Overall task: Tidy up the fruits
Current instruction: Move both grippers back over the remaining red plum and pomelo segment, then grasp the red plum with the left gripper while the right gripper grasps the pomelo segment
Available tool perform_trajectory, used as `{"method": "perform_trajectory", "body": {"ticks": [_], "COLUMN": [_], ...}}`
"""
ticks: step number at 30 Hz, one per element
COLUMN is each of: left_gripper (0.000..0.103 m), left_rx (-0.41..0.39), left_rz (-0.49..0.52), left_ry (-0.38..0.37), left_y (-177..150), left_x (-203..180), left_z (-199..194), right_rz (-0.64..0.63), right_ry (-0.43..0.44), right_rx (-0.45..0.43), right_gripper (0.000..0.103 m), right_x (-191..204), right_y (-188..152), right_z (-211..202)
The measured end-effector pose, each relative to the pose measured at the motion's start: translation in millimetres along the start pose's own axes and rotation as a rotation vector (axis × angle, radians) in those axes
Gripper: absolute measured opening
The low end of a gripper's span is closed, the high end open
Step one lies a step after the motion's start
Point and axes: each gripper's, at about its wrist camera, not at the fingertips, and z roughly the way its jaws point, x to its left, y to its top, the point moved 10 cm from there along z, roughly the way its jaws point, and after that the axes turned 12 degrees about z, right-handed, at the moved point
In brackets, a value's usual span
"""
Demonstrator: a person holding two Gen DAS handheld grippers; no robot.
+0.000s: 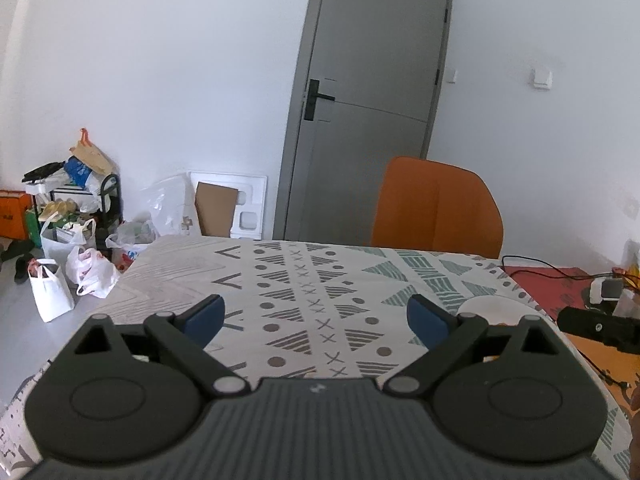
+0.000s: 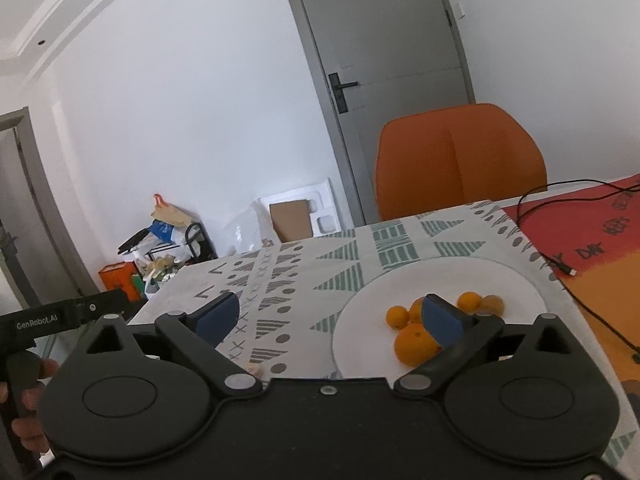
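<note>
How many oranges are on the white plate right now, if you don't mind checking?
5 visible on the white plate: left, front, behind the finger, rear, far right. The finger may hide more.

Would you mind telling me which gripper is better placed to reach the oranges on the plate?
Probably the right gripper: open, with the oranges on the white plate just beyond its right finger. The left gripper, also open, faces bare tablecloth.

Orange fruits [image 2: 416, 342], white plate [image 2: 516, 292], grey-green triangle-patterned tablecloth [image 1: 304, 304], orange chair [image 1: 436, 208], grey door [image 1: 368, 92], blue-padded fingers [image 1: 206, 318]
</note>
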Motion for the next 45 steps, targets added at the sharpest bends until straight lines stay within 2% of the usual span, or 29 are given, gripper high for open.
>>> {"method": "perform_trajectory", "body": {"ticks": [14, 20, 28, 32, 41, 44, 45], "left_gripper": [0.096, 0.093, 0.074, 0.071, 0.053, 0.033, 0.022], "left_rx": [0.048, 0.089, 0.137, 0.16, 0.191, 0.231, 0.25], "left_rz": [-0.032, -0.042, -0.053, -0.065, -0.077, -0.073, -0.07], "left_ry": [-0.004, -0.035, -0.068, -0.08, -0.12, -0.135, -0.138], "left_y": [-28, -45, -59, -65, -73, -81, -84], "left_x": [25, 24, 28, 29, 23, 20, 19], "left_z": [17, 35, 57, 67, 83, 89, 90], "right_rz": [-0.031, -0.03, -0.04, -0.05, -0.067, -0.076, -0.078], "right_ry": [0.002, 0.007, -0.004, -0.009, -0.023, -0.024, -0.022], "right_rx": [0.079, 0.12, 0.15, 0.162, 0.169, 0.175, 0.178], "right_gripper": [0.099, 0.099, 0.099, 0.099, 0.099, 0.099, 0.099], "right_x": [19, 24, 30, 32, 37, 39, 40], "right_y": [-25, -35, -42, -44, -43, -45, -46], "right_z": [31, 43, 60, 67, 73, 74, 75]}}
